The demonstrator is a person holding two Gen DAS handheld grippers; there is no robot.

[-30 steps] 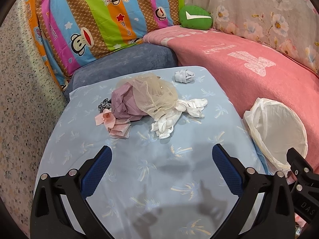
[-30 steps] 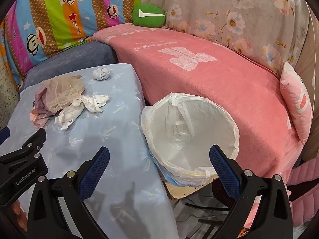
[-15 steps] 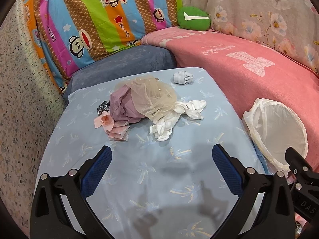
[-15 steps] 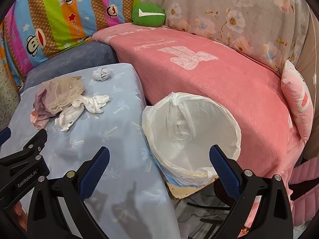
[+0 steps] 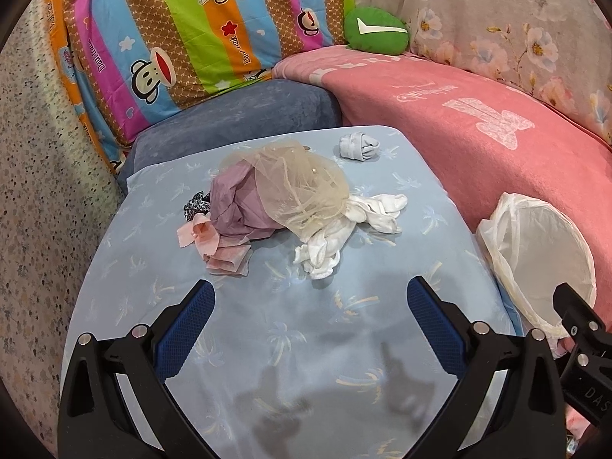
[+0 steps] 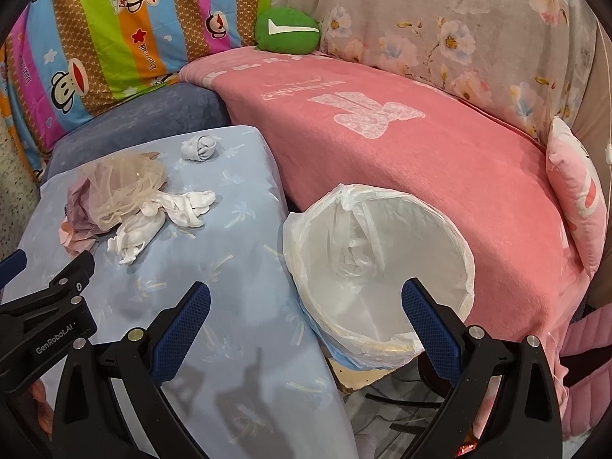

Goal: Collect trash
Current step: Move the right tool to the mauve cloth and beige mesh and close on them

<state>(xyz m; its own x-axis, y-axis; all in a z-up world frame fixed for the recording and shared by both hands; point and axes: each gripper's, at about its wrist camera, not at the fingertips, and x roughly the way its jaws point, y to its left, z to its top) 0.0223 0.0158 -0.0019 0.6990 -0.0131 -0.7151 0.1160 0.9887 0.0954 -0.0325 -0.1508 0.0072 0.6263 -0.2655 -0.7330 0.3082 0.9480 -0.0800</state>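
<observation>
Ahead of my left hand-held gripper (image 5: 310, 306), gaping wide and empty, I am eyeing the white cloth (image 5: 325, 244); pinching one bunched fold should lift it cleanly toward the lined bin (image 6: 382, 267) under my equally open, empty right hand-held gripper (image 6: 306, 306).

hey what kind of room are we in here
Probably a living room at home: a sofa under a pink blanket, a cartoon monkey cushion, and a small table with a lined bin beside it.
</observation>
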